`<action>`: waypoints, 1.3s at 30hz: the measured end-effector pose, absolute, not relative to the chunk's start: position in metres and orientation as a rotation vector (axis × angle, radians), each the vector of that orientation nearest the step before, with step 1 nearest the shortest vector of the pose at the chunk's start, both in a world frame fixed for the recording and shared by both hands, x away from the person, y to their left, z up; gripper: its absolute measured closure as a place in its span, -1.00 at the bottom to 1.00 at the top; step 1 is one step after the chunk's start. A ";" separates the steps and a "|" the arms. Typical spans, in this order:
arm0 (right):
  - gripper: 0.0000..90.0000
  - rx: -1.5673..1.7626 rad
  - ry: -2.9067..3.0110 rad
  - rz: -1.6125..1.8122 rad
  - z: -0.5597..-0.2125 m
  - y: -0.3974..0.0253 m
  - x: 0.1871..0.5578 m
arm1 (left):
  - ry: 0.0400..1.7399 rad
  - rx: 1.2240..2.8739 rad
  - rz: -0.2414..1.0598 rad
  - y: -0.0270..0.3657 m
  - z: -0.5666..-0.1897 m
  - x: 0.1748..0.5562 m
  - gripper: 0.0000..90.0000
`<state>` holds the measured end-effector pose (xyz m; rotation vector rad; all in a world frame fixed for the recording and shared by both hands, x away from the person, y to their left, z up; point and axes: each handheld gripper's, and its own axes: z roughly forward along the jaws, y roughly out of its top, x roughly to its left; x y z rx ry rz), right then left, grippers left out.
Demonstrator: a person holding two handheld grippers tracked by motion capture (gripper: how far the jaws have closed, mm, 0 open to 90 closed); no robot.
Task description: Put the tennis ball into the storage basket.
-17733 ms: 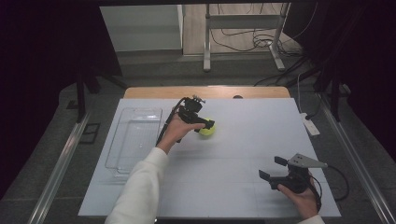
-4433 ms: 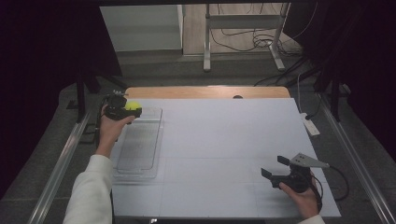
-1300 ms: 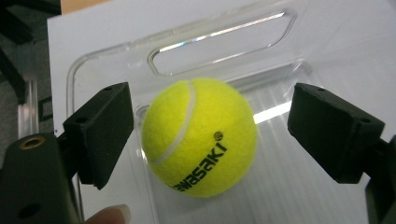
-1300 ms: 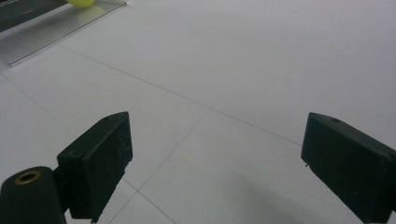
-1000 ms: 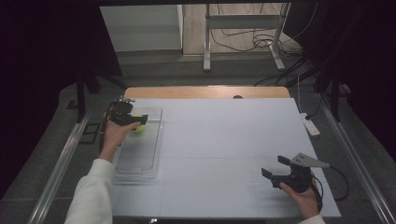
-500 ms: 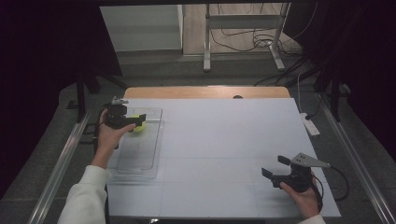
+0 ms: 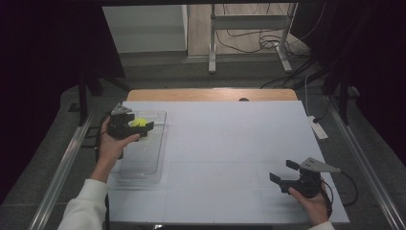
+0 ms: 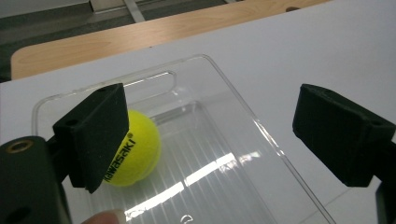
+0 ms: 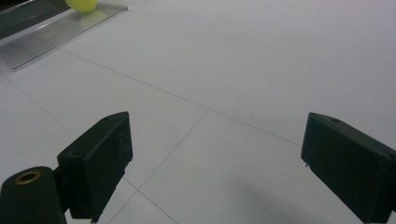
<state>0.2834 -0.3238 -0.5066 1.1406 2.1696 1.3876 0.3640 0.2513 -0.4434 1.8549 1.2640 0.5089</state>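
The fingers of the right gripper [image 7: 282,173] are spread wide and hold nothing, low over bare white bench [image 7: 230,143] at the near right, well apart from the work. Farther off at the left, the left gripper [image 7: 143,125] hangs over the far end of the clear plastic tray [image 7: 143,163], its fingers [image 8: 95,135] also spread; the left gripper view shows the yellow tennis ball [image 8: 135,149] lying on the tray's ribbed floor, near the far end by the handle cut-out and partly behind one finger. Whether that finger touches the ball cannot be told, though the wide gap says nothing is pinched. Judging by this, the ball is placed in the tray and the main work looks done; what seems left is lifting the left gripper clear. Nothing stands in the way: the bench around the tray is bare, a white power strip [image 7: 317,128] lies at its far right edge, and beyond are a metal stand [image 7: 249,38] and floor cables [image 7: 258,43].
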 end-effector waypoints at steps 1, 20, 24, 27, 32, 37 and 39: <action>-0.80 1.143 2.168 1.387 -0.507 -0.324 0.283 | 1.259 1.852 0.505 0.250 -0.444 0.361 -0.73; -0.80 1.150 2.144 1.395 -0.502 -0.329 0.276 | 1.119 1.827 0.452 0.235 -0.454 0.310 -0.73; -0.80 1.153 2.149 1.394 -0.503 -0.329 0.277 | 1.092 1.834 0.446 0.232 -0.457 0.300 -0.73; -0.80 1.152 2.147 1.397 -0.503 -0.329 0.278 | 1.086 1.831 0.444 0.231 -0.459 0.295 -0.73; -0.80 1.151 2.147 1.404 -0.503 -0.330 0.278 | 1.083 1.835 0.429 0.229 -0.470 0.284 -0.73; -0.80 1.141 2.145 1.411 -0.502 -0.330 0.278 | 1.069 1.852 0.426 0.227 -0.479 0.275 -0.73; -0.80 1.136 2.144 1.412 -0.501 -0.331 0.278 | 1.068 1.852 0.427 0.226 -0.481 0.273 -0.73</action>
